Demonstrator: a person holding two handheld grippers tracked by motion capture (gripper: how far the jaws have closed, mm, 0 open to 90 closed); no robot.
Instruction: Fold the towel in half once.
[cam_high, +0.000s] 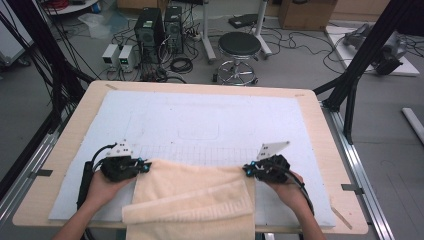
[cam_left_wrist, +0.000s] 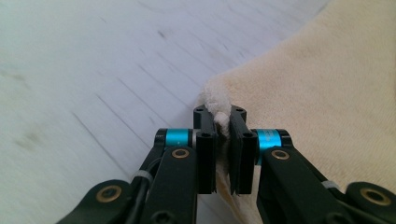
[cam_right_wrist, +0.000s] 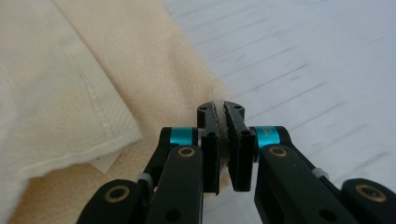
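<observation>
where fingers pinch towel (cam_high: 192, 192): bare mat (cam_high: 200, 120)

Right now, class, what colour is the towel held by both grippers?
Pale cream-yellow towel, shown best in the right gripper view.

Towel (cam_high: 192, 192): pale cream-yellow, woven key-pattern band w/ paler border strip at 6 o'clock edge. Mat (cam_high: 200, 120) on counter (cam_high: 320, 130): white-grey, faint grid lines; counter rim light wood. Left gripper (cam_left_wrist: 222, 122) & right gripper (cam_right_wrist: 222, 114): black fingers, cyan collars, brass rivets, grey top plates.
</observation>
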